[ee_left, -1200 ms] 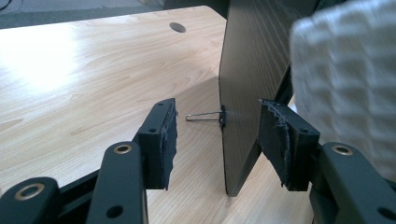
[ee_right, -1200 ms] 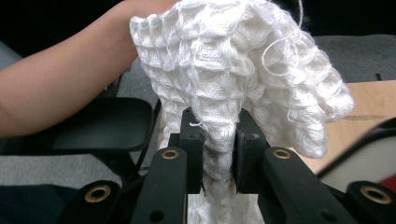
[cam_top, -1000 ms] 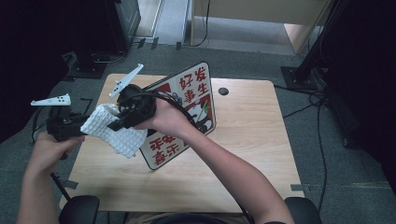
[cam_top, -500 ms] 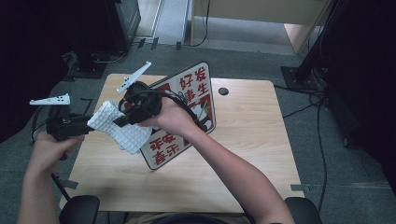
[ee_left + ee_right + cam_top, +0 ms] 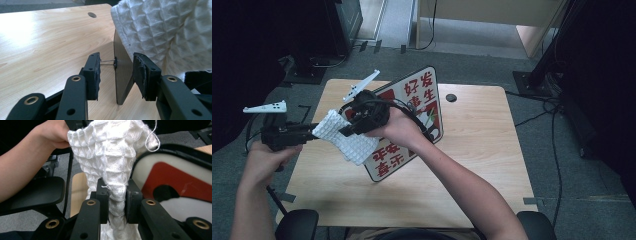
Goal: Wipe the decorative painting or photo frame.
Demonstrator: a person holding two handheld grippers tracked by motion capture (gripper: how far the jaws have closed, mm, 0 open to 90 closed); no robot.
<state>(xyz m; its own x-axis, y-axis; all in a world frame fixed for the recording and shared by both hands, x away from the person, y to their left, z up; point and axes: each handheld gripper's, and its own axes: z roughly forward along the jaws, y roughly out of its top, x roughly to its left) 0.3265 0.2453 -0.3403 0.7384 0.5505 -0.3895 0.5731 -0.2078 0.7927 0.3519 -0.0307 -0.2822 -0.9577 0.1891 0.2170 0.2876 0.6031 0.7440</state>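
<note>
White waffle-weave cloth (image 5: pixel 347 139) held up over table's (image 5: pixel 472 150) left edge, beside the red-and-white sign board (image 5: pixel 412 120).
High view: R gripper (image 5: pixel 346 131) on cloth, L gripper (image 5: pixel 312 132) at its left end. L gripper view: 2 jaws apart, straddling board's edge, gripping nothing. R gripper view: jaws clamped on bunched cloth.

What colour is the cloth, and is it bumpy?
The cloth is white with a bumpy waffle-square weave. The right gripper view shows it best.
</note>
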